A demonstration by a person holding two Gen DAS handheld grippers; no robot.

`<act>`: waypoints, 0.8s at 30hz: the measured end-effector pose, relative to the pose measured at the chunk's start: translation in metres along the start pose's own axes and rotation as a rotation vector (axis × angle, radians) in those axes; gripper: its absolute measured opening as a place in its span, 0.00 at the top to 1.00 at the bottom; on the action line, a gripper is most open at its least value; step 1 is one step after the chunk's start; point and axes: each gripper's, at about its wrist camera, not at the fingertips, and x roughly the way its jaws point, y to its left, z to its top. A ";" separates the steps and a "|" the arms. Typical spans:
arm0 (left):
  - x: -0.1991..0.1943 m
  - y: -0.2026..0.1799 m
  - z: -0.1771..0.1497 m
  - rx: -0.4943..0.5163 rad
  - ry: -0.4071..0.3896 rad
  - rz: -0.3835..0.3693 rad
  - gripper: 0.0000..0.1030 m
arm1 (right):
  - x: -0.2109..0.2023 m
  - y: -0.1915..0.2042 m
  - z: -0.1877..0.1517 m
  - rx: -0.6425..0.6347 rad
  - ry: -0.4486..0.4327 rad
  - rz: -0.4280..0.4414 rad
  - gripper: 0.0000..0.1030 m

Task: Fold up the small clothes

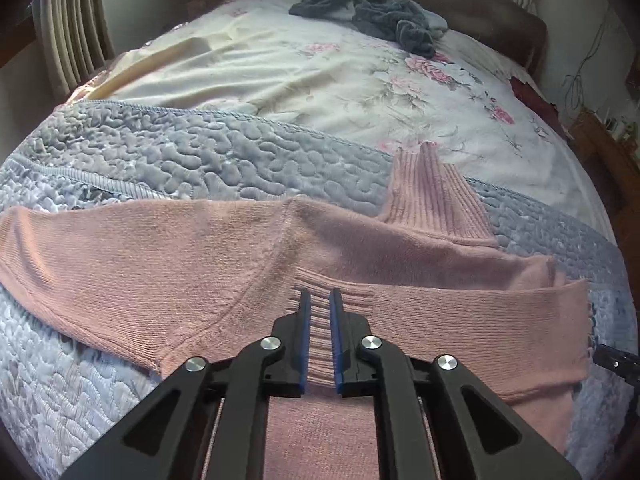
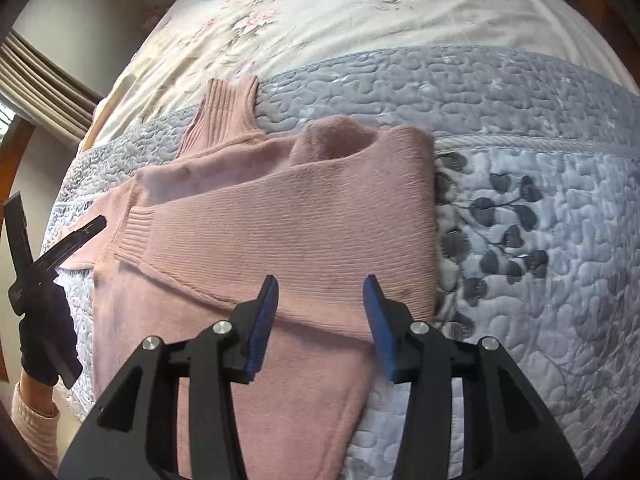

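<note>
Bed [image 1: 320, 92], quilted blue bedspread [image 1: 200, 152], pink sweater [image 1: 200, 248], grey garment [image 1: 376, 16]

Both tools are matte black plastic. The left gripper [image 1: 320, 300] has two slim fingers [image 1: 304, 336] faced with blue pads, carried on angular linkage arms with triangular cut-outs and joined by four round silver screws. The right gripper [image 2: 320, 292] is built the same way: blue-padded fingers [image 2: 380, 324], black arms, four silver screw heads. At the left edge of the right wrist view, a hand [image 2: 44, 344] wears a dark glove, above a ribbed pale pink sleeve [image 2: 34, 420]
</note>
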 end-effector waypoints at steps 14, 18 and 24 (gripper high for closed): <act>0.041 0.011 -0.023 -0.035 0.108 -0.081 0.70 | 0.053 0.023 -0.011 0.000 0.078 -0.046 0.54; 0.002 0.054 -0.025 -0.087 0.038 -0.099 0.65 | 0.031 0.044 -0.017 -0.020 0.057 0.030 0.53; -0.050 0.184 -0.044 -0.236 -0.032 0.035 0.61 | 0.029 0.104 -0.041 -0.157 0.093 0.077 0.51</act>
